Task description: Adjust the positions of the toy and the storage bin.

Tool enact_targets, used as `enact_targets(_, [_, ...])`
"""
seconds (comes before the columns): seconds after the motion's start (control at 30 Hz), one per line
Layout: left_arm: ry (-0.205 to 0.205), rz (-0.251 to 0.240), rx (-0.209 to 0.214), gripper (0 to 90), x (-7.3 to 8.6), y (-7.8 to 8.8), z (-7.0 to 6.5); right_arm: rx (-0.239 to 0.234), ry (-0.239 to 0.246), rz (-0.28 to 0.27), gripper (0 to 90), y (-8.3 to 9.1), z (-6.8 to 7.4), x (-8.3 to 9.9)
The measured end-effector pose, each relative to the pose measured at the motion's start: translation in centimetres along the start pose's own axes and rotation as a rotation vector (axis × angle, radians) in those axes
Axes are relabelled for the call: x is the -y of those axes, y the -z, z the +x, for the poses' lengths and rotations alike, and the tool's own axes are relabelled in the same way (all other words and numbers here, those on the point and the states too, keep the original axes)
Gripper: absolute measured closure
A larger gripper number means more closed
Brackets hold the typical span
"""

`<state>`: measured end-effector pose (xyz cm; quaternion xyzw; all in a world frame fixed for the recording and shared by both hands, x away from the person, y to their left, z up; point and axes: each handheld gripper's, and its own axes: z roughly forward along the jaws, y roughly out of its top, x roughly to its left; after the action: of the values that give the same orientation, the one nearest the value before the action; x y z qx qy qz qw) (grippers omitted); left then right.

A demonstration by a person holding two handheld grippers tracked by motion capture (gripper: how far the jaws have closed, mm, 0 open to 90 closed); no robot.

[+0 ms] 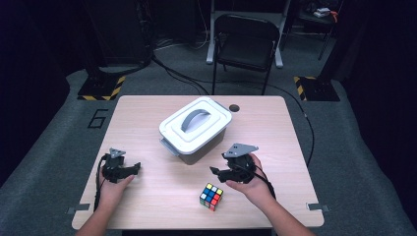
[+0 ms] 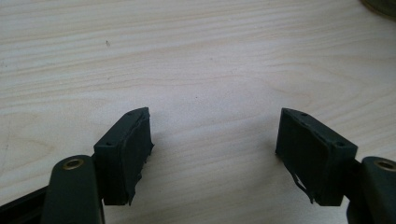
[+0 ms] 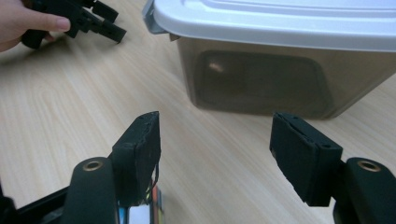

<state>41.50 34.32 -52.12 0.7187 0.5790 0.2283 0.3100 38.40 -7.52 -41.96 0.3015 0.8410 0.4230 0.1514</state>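
With both claws standing apart and empty, the right claw [image 1: 215, 170] hangs above the table [image 1: 162, 191] with the puzzle cube [image 1: 211, 196] at its 6 o'clock, the left claw [image 1: 137, 166] idles at 9 o'clock, and a misjudged descent risks knocking the cube aside or striking the lidded box [image 1: 195, 129].

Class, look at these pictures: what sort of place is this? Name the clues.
Probably a lab or recording studio: a lone wooden table on grey carpet with dark surrounds, hazard-striped stand bases, floor cables, and a folding chair.
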Motion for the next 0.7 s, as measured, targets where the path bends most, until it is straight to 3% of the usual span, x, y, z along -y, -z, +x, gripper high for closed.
enact_targets(0.2, [-0.001, -0.012, 0.024, 31.1, -1.1, 1.0, -0.6, 0.022, -0.022, 0.01, 36.6, -0.9, -0.4, -0.8])
enact_targets(0.37, [0.0, 0.019, 0.052, 36.8, -2.2, 1.5, -0.6, 0.046, -0.032, 0.011, 36.6, -1.3, -0.8, -1.6])
enact_targets(0.5, [0.044, 0.001, 0.063, 38.9, -3.5, 1.4, -0.7, 0.059, -0.05, 0.01, 36.5, -1.6, -0.9, -2.0])
enact_targets(0.7, [0.038, -0.023, 0.064, 39.0, -5.6, 1.3, -1.5, 0.074, -0.061, 0.009, 36.1, -2.1, -1.2, -2.5])
